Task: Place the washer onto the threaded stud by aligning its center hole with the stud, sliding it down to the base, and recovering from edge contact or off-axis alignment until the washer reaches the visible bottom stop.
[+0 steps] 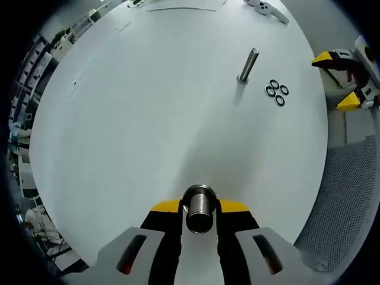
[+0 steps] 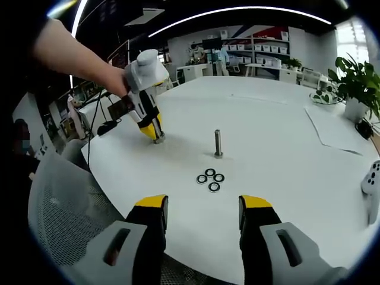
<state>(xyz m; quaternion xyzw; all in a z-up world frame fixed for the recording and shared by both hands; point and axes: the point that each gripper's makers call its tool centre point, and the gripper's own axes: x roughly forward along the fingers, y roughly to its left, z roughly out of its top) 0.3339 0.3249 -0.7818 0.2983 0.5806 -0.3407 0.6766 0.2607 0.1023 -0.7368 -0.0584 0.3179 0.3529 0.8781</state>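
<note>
A slim metal stud [image 1: 248, 65] [image 2: 218, 143] stands upright on the white table [image 1: 148, 119]. Several dark-ringed washers [image 1: 276, 92] [image 2: 211, 178] lie flat in a cluster beside its base. My left gripper [image 1: 200, 206] is shut on a short, thick metal cylinder [image 1: 199, 215], well away from the stud. In the right gripper view a hand holds that left gripper [image 2: 155, 132] tip-down on the table, with the cylinder [image 2: 159, 140] at its tips. My right gripper [image 2: 203, 214] [image 1: 338, 80] is open and empty, hovering at the table edge just short of the washers.
A mesh chair [image 2: 65, 208] [image 1: 350, 202] stands at the table edge below the right gripper. Paper sheets [image 2: 335, 127] and a potted plant [image 2: 356, 83] are at the far right, and a white controller [image 2: 374, 178] lies near the right edge. Shelves line the back of the room.
</note>
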